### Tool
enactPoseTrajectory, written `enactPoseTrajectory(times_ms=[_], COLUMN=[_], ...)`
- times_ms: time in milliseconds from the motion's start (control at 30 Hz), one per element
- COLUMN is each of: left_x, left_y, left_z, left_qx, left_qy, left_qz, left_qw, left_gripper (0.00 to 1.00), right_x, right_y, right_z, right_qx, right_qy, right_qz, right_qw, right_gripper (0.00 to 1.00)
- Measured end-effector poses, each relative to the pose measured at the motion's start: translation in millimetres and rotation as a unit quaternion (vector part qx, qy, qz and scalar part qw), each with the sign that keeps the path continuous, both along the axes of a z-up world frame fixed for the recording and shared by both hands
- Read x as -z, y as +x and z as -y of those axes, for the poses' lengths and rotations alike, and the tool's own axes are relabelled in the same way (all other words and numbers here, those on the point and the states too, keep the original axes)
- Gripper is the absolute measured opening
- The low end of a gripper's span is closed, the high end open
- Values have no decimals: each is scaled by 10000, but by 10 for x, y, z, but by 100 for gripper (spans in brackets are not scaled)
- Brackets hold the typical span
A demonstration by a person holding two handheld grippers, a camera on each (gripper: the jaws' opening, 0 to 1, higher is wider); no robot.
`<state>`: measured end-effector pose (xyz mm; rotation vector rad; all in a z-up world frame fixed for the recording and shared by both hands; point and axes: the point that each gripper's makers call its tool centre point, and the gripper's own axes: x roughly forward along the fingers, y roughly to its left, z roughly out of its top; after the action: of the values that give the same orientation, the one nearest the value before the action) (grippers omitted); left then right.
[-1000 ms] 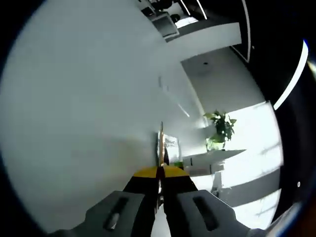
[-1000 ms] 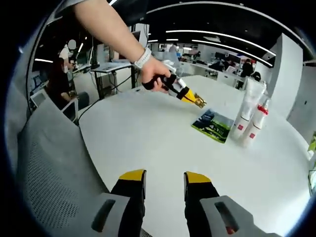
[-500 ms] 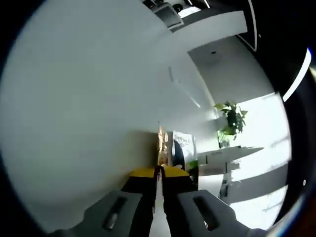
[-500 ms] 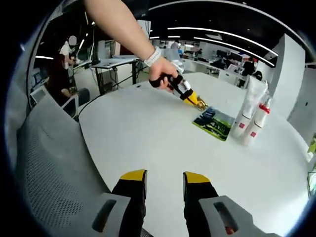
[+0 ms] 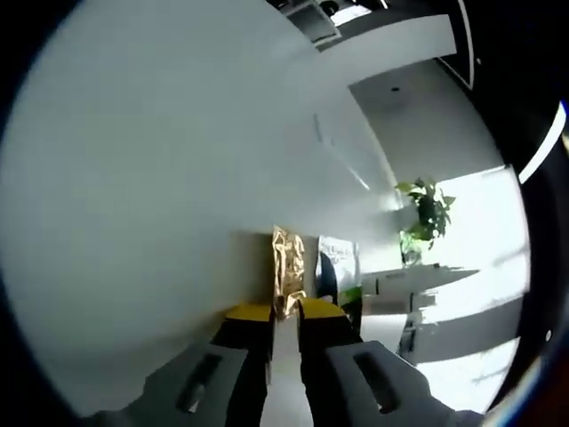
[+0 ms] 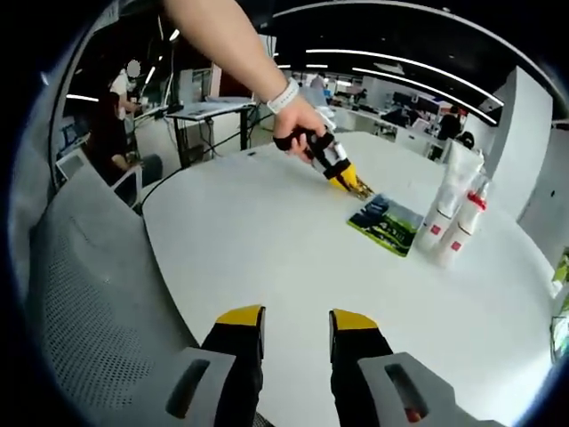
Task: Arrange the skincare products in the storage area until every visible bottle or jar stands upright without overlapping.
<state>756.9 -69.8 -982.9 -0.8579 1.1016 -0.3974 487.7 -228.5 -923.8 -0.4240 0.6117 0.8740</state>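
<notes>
Left claw [image 5: 284, 313] is clamped on a crinkled gold foil sachet [image 5: 287, 274], tips low over the round white table [image 6: 293, 258]. From the right gripper view I see the left claw [image 6: 360, 188] at the far edge of a flat green printed packet [image 6: 387, 225]. Two white tubes with red labels [image 6: 449, 227] stand upright just beside the packet. Right claw [image 6: 295, 326] has jaws apart, holding nothing, near the table's near edge.

Yellow-tipped black claw [image 6: 296, 327] on grey body, white wristband [image 6: 284, 94], bare forearm
</notes>
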Motion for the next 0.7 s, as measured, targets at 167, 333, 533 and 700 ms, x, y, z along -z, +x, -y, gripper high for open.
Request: enactPoseTrajectory(times_ms=[167, 333, 533, 700], left_x=[-41, -59, -34, -83], left_y=[-86, -156, -168, -22], left_z=[10, -103, -251, -243], left_qx=[371, 768, 1296, 1307], left_qy=[-32, 236, 921, 1193], left_qz=[-284, -514, -361, 68], left_qw=[9989, 9954, 9866, 9842], left_gripper=[14, 18, 19, 25], right_x=[-6, -3, -1, 2], right_y=[3, 4, 7, 7], right_z=[0, 8, 15, 23], right_qx=[3, -3, 8, 18], right_qy=[10, -21, -40, -62], right_qz=[7, 23, 36, 35], right_qw=[10000, 10000, 10000, 10000], right_gripper=[23, 23, 23, 22])
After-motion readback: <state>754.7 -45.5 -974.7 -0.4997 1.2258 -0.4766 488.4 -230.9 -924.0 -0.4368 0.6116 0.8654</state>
